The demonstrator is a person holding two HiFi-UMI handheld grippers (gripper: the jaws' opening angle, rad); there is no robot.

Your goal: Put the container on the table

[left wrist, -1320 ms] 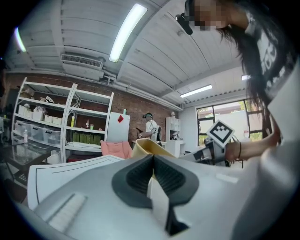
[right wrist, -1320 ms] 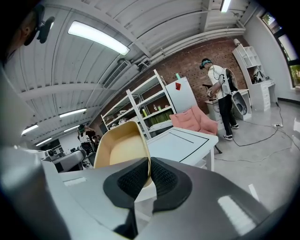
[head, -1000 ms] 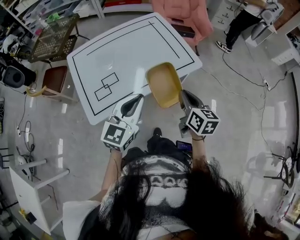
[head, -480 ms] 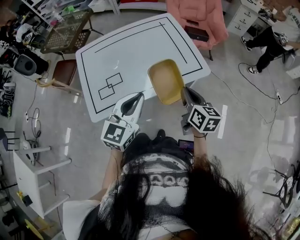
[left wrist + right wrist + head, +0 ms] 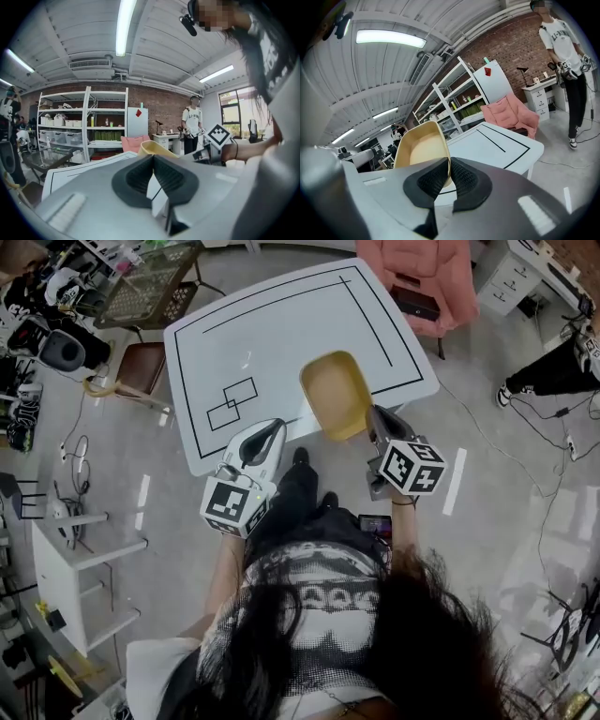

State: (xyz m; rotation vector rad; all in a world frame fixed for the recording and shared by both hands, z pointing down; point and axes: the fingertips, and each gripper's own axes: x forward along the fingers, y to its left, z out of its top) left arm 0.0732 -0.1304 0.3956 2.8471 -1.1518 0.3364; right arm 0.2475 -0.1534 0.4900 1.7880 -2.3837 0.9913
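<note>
A yellow oval container [image 5: 335, 393] hangs tilted over the front edge of the white table [image 5: 281, 329], which has black lines on it. My right gripper [image 5: 372, 420] is shut on the container's near rim. In the right gripper view the rim [image 5: 423, 146] sits pinched between the dark pads [image 5: 461, 176], with the table [image 5: 490, 146] beyond. My left gripper [image 5: 271, 427] is at the table's front edge, left of the container, shut with nothing in it. The left gripper view shows its jaws [image 5: 153, 158] closed and the container [image 5: 151, 148] just behind them.
A pink chair [image 5: 417, 266] stands behind the table, with a mesh basket cart [image 5: 141, 289] and a brown stool [image 5: 139, 369] to its left. A white shelf unit [image 5: 80, 568] and cables lie on the floor at the left. A person's legs [image 5: 553, 376] show at the right.
The head view has shifted, so the table and container sit slightly higher and further right in frame. The right gripper still holds the container, and both grippers keep their spacing.
</note>
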